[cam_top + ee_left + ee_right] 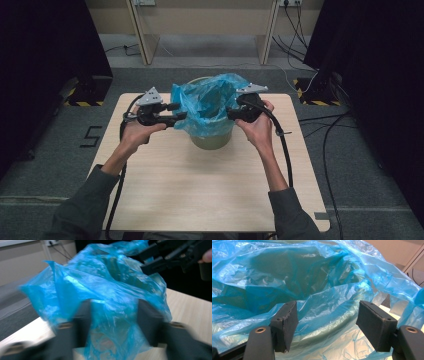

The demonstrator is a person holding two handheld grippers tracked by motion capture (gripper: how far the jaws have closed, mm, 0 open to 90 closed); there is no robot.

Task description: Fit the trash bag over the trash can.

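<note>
In front of you the worktop [200, 185] is a pale wood-grain board with rounded far corners, standing on grey carpeted floor [380, 200]. One thing rests directly on it: an olive-green bin [212, 141], placed toward the far edge, about midway across. A blue plastic bag [207, 107] lines the bin and drapes over its rim.

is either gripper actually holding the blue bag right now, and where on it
Neither clamps it. The left gripper and right gripper both stand open, jaws straddling loose film of the blue bag draped over the bin's rim, pads not pressing it.
</note>
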